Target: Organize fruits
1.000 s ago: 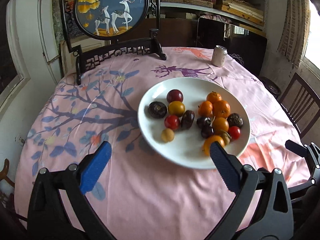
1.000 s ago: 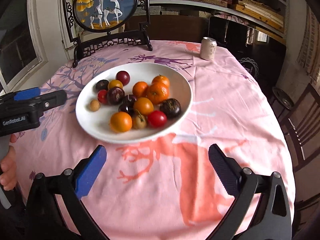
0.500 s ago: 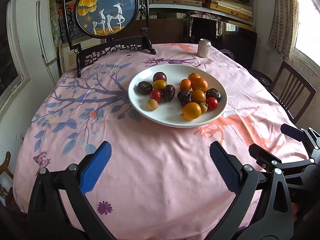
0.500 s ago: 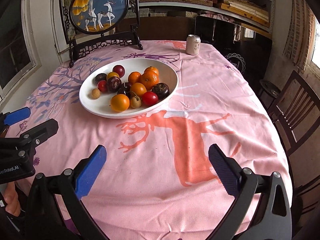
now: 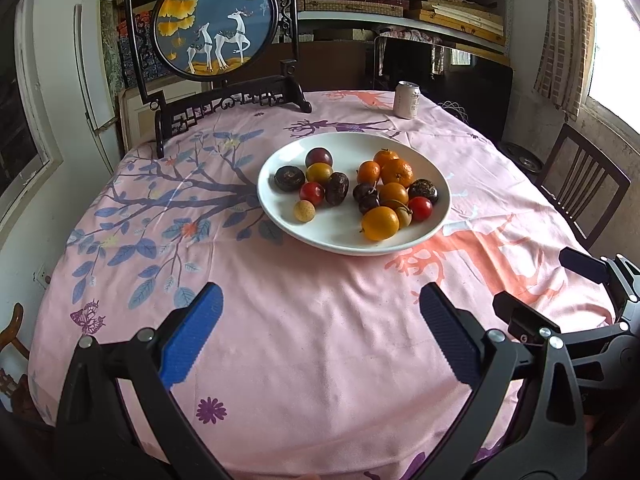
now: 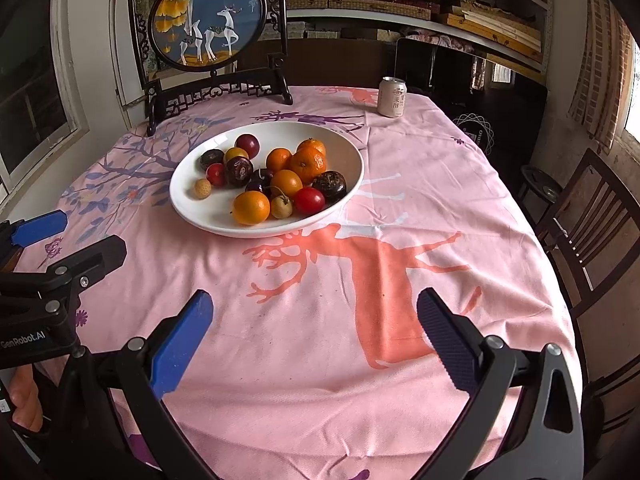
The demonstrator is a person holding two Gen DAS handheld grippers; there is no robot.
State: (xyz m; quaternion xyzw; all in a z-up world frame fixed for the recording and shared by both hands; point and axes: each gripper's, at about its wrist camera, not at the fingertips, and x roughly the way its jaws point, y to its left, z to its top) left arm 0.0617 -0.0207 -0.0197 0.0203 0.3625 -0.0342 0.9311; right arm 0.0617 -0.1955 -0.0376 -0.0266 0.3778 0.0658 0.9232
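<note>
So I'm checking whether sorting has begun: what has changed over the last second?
Both grippers drew back from the white plate, which now sits farther off in both wrist views. The left gripper and right gripper stay open and empty; nothing was gripped or released. The fruits keep their arrangement, and the soda can and deer screen are unmoved.

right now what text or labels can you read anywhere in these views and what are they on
"GenRobot.AI": white print on the black body of the left gripper, at the left edge of the right wrist view.
Drink can: dark printed characters, too small to read.
Dark panel behind the table: white emblem with lettering, too blurred to read.
</note>
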